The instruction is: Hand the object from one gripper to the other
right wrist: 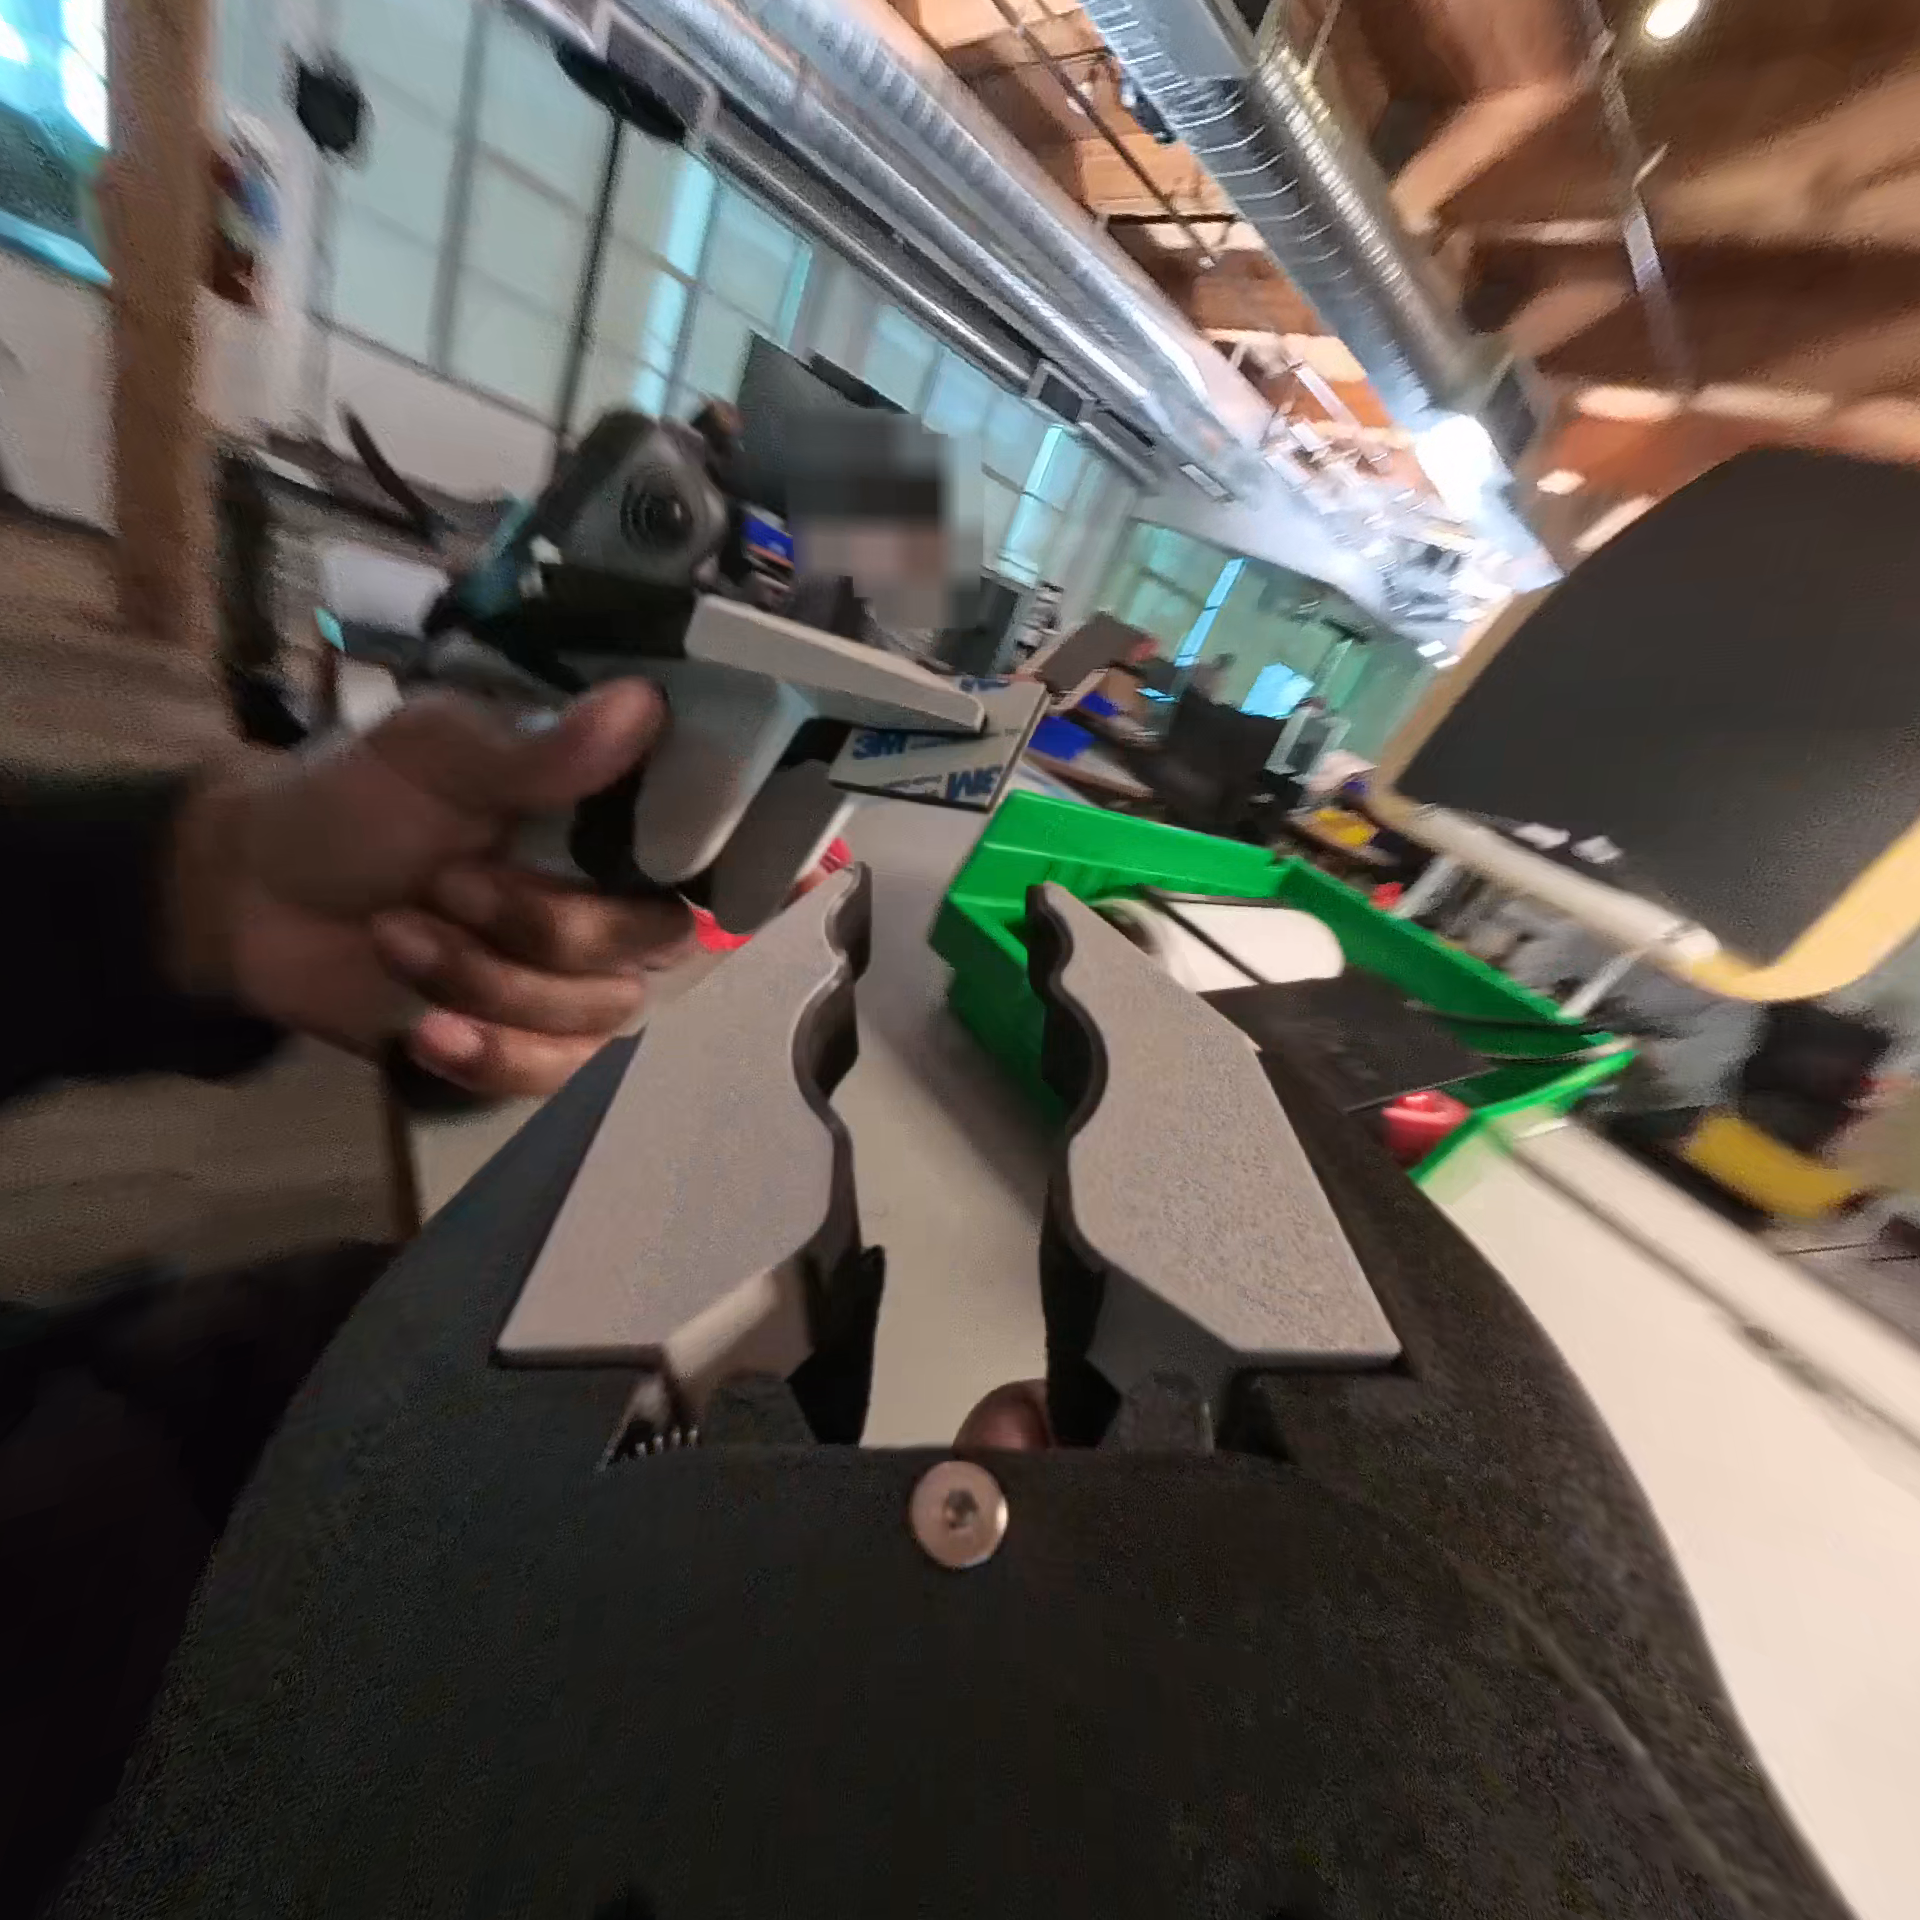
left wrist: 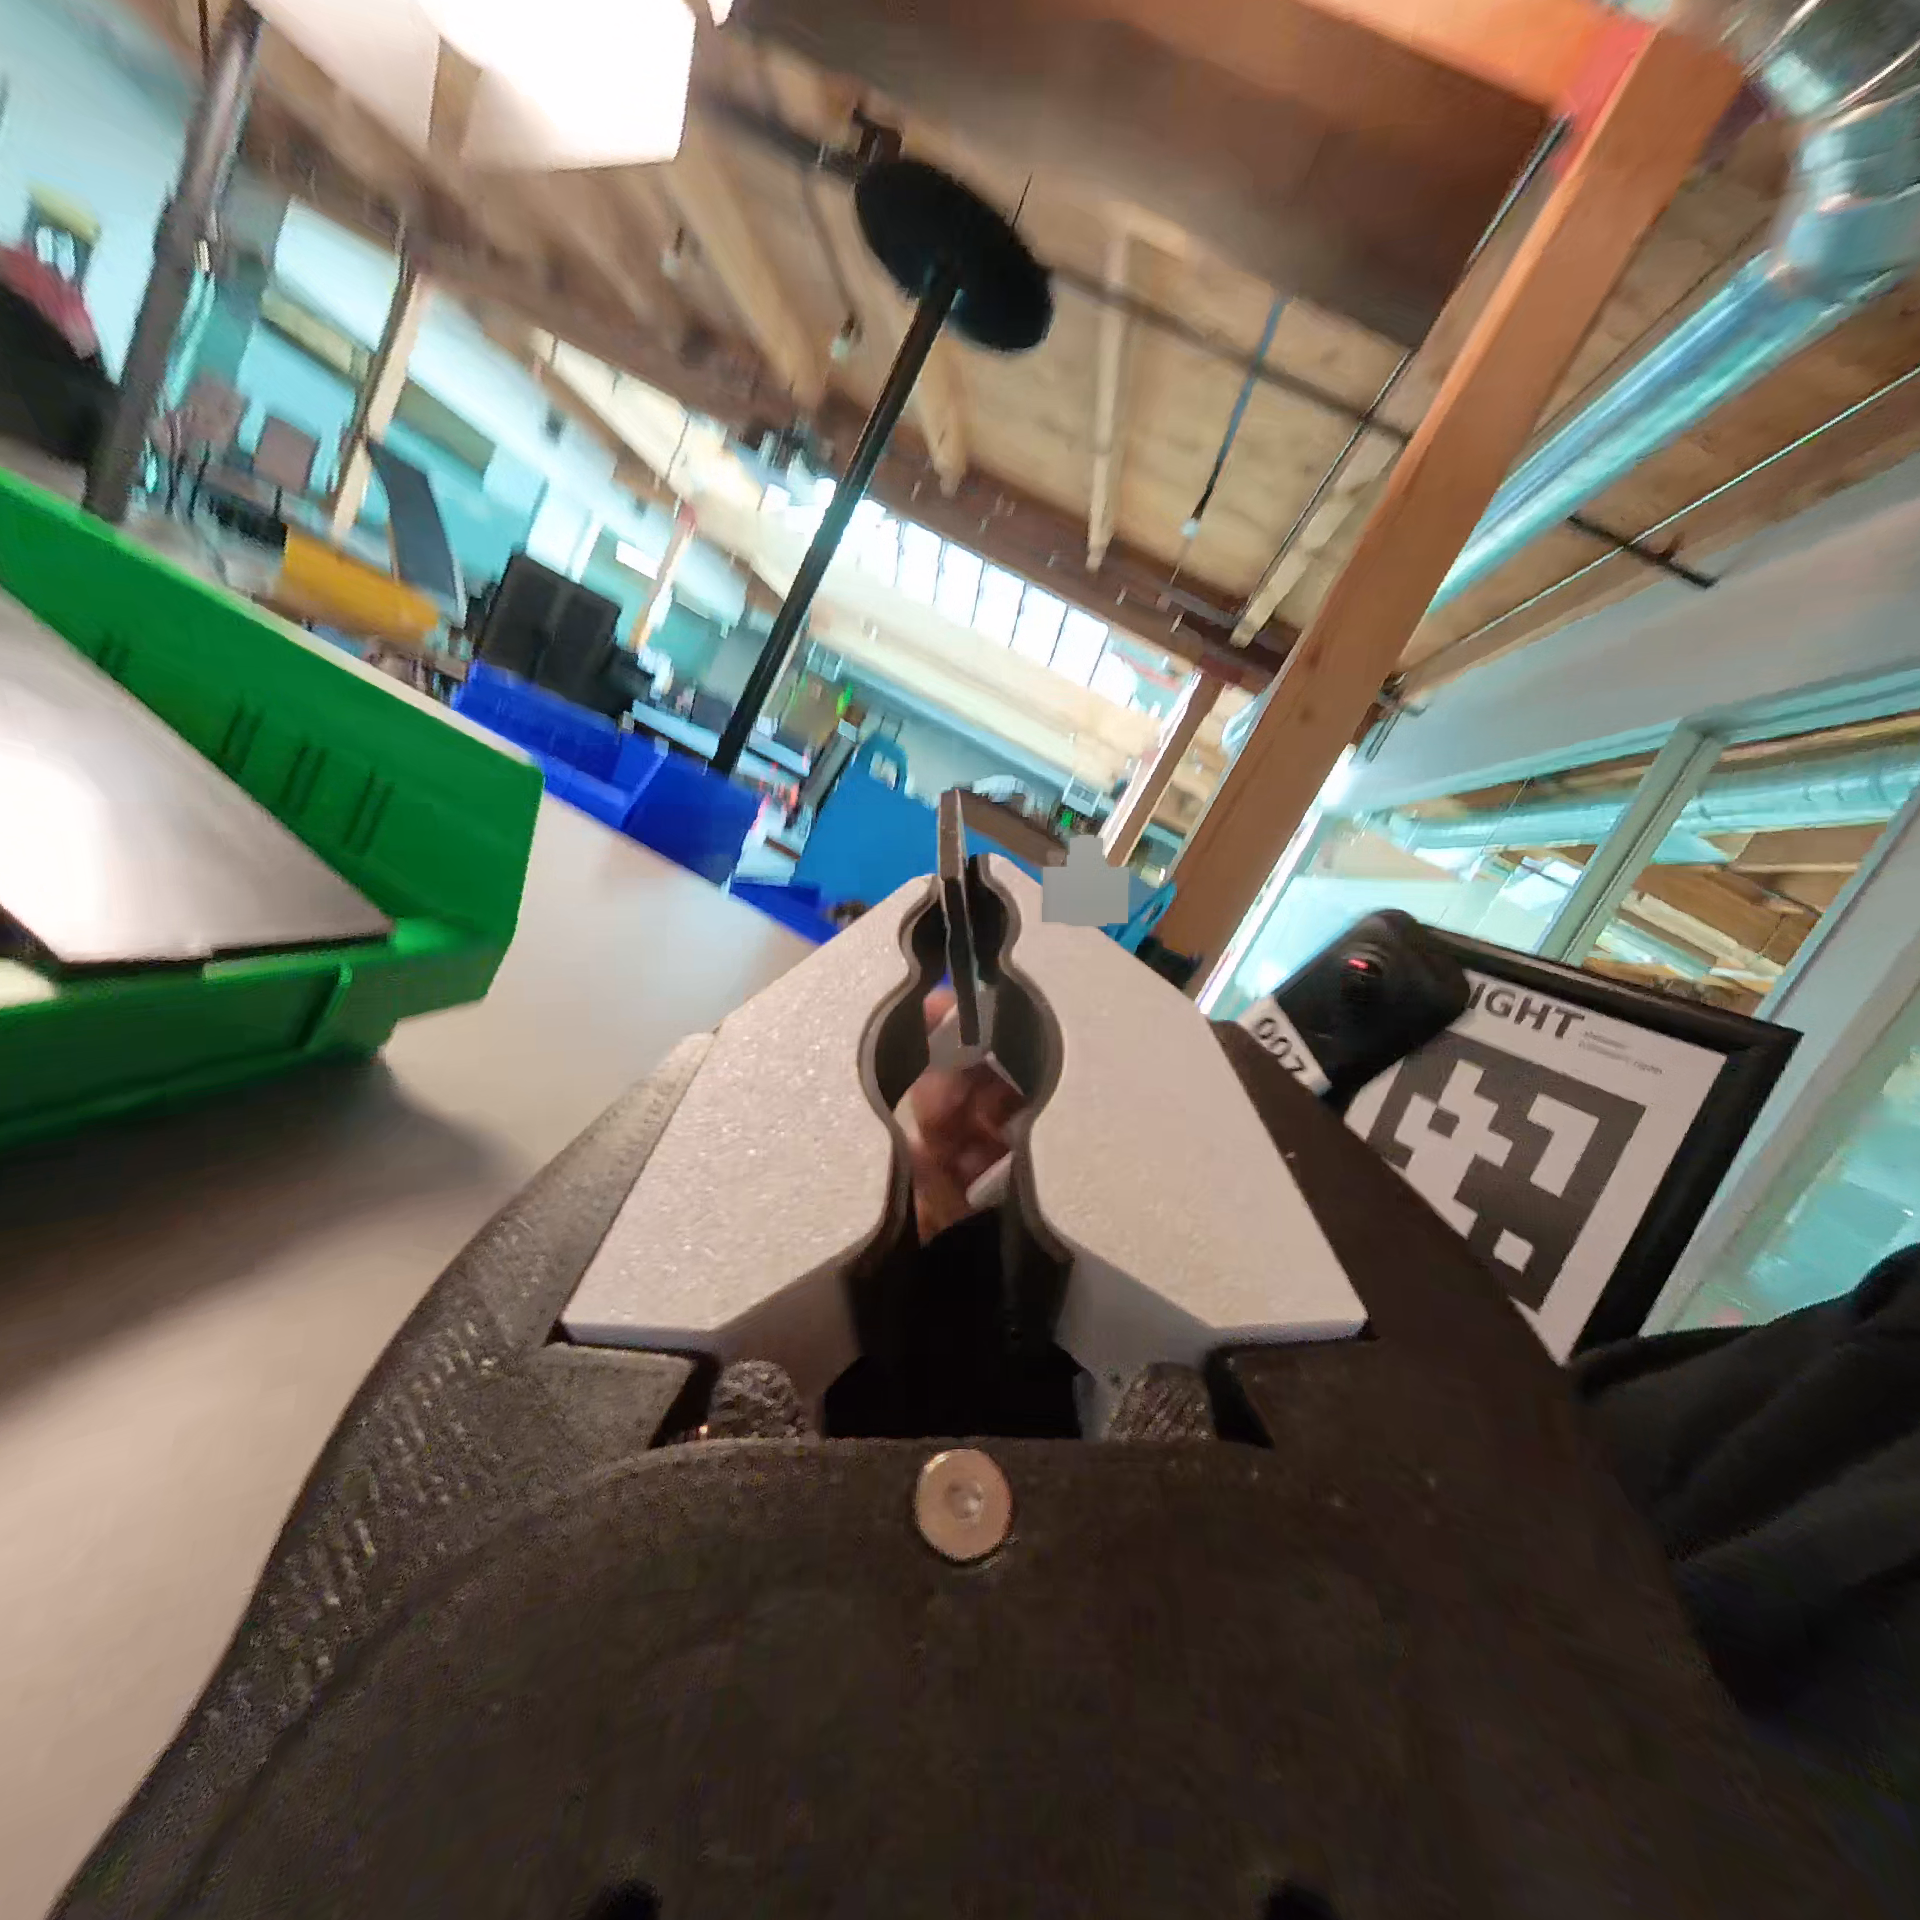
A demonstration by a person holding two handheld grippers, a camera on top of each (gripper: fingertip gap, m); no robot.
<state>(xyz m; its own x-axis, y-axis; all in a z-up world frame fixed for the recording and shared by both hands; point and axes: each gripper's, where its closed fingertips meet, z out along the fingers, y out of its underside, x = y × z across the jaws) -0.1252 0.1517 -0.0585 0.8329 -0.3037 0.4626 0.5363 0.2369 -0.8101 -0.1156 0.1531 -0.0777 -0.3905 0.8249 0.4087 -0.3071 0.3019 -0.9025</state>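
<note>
My left gripper (left wrist: 966, 883) is shut on a thin flat grey pad (left wrist: 954, 857), seen edge-on and sticking out past the fingertips. In the right wrist view the left gripper (right wrist: 971, 717) is at upper left, held by a hand (right wrist: 416, 873), and the pad (right wrist: 940, 764) shows its printed backing. My right gripper (right wrist: 951, 899) is open and empty. It sits just below and right of the pad and does not touch it. The right gripper's camera and marker board (left wrist: 1496, 1122) show at the right of the left wrist view.
A green bin (left wrist: 312, 748) holding a black sheet stands on the grey table (left wrist: 260, 1299), and also shows beyond my right fingers (right wrist: 1247, 883). Blue bins (left wrist: 623, 748) sit farther back. A wooden post (left wrist: 1455, 540) rises at right. A black board (right wrist: 1714, 707) hangs at the right.
</note>
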